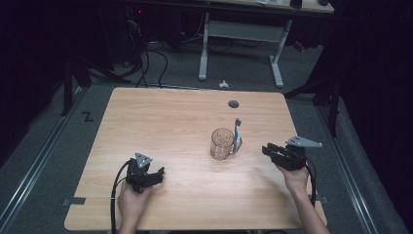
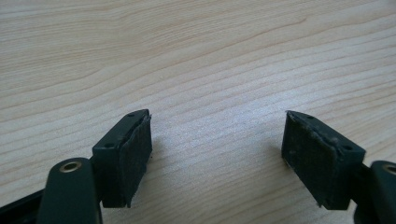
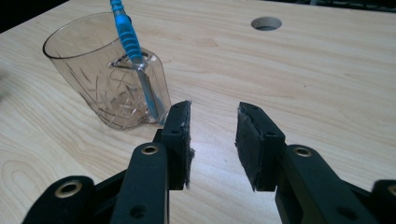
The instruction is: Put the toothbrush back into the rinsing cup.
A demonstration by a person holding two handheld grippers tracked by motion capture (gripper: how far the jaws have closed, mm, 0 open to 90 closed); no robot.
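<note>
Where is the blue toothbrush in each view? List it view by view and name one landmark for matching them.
High view: the toothbrush stands in the clear cup, right of table centre, leaning toward the far edge.
Left gripper view: not in it; bare table between the open jaws.
Right gripper view: upper left, slanting down into the cup.
Shared landmark: the round table hole.

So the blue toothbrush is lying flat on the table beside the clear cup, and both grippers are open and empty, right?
Not quite. The blue toothbrush is not lying flat on the table: it stands in the clear cup, leaning on its rim, as the right gripper view shows. The rest holds: the left gripper and right gripper are open and empty.
</note>
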